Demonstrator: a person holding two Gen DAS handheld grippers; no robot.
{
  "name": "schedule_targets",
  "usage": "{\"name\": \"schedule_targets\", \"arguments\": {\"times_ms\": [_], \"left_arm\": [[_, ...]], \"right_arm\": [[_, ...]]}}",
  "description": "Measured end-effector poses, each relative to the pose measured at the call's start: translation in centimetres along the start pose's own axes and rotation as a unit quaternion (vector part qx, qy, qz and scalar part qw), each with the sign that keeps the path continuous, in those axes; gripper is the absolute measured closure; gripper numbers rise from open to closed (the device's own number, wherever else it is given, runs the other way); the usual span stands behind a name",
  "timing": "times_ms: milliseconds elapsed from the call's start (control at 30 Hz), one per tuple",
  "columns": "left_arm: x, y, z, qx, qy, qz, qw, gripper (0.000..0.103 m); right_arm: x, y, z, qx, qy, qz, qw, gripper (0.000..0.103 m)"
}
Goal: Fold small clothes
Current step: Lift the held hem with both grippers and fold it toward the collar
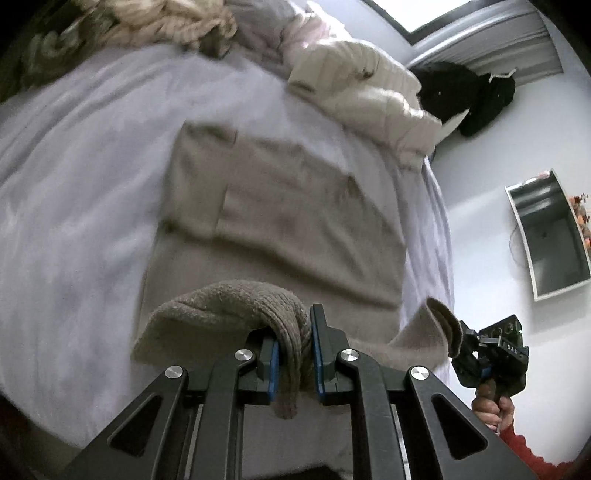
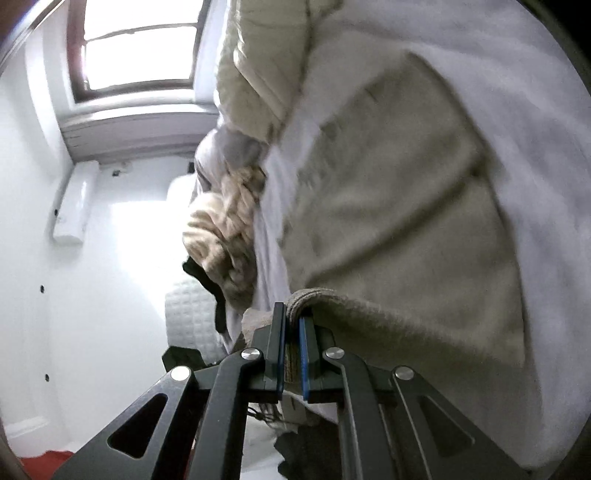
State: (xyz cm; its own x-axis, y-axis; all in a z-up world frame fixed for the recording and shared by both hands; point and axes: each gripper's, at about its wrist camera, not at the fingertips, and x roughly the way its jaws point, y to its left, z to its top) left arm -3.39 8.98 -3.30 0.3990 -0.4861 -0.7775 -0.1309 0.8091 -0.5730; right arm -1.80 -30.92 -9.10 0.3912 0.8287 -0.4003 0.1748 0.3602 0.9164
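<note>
Left gripper (image 1: 293, 354) nearest, blue pads clamped on a bunched corner of the beige knit garment (image 1: 295, 221). Right gripper (image 2: 291, 354) likewise pinched tight on the garment's other near corner, knit edge curling over its fingers. Garment's near edge lifted between the two; the rest lies spread on the lavender bedsheet (image 1: 92, 166). Beyond it, a cream quilted blanket (image 1: 369, 85), then a chunky tan knit throw (image 1: 166, 22) at the far end of the bed; motion blur on far detail

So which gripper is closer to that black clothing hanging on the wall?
Right. The right gripper holds the beige garment's corner at the bed edge on the wall side, below the black clothing. The left gripper grips the hem further in over the bed.
</note>
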Motion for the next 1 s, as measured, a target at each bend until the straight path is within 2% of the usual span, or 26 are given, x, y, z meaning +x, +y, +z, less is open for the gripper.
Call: {"name": "schedule_targets", "arguments": {"times_ms": [200,300,367,567,667,800,867,900,933,1000], "left_arm": [[3.7,-1.2,7.3,0.002,-0.036,0.008,0.9993,0.087],[7.0,-0.9,10.3,-0.003,-0.032,0.019,0.9993,0.087],[10.1,-0.5,12.0,0.007,-0.024,0.047,0.9986,0.087],[15.8,1.5,13.9,0.0,0.0,0.101,0.9949,0.087],[17.4,2.6,14.0,-0.013,0.016,0.111,0.9937,0.082],[17.8,2.8,14.5,-0.029,0.028,0.109,0.9932,0.081],[17.4,2.5,14.6,-0.032,0.024,0.103,0.9939,0.058],[17.0,2.2,14.6,-0.027,0.015,0.109,0.9935,0.035],[16.4,1.8,14.5,-0.019,0.003,0.123,0.9922,0.029],[15.5,0.9,14.7,-0.001,-0.01,0.132,0.9912,0.029]], "right_arm": [[1.7,1.9,8.6,-0.01,-0.027,0.017,0.999,0.096],[2.9,1.1,12.4,-0.003,-0.033,0.006,0.999,0.096],[4.1,-0.1,14.5,0.006,-0.03,-0.011,0.999,0.096],[7.9,-4.6,18.5,0.045,-0.018,-0.061,0.997,0.096],[9.0,-6.5,19.4,0.065,-0.013,-0.078,0.995,0.096],[9.7,-7.3,20.0,0.085,-0.006,-0.068,0.994,0.092],[9.6,-7.4,20.3,0.097,-0.006,-0.057,0.994,0.092],[9.5,-7.3,20.4,0.1,-0.005,-0.051,0.994,0.091],[9.4,-7.3,20.5,0.1,-0.004,-0.05,0.994,0.09],[9.1,-6.9,20.8,0.09,-0.006,-0.056,0.994,0.077]]}}
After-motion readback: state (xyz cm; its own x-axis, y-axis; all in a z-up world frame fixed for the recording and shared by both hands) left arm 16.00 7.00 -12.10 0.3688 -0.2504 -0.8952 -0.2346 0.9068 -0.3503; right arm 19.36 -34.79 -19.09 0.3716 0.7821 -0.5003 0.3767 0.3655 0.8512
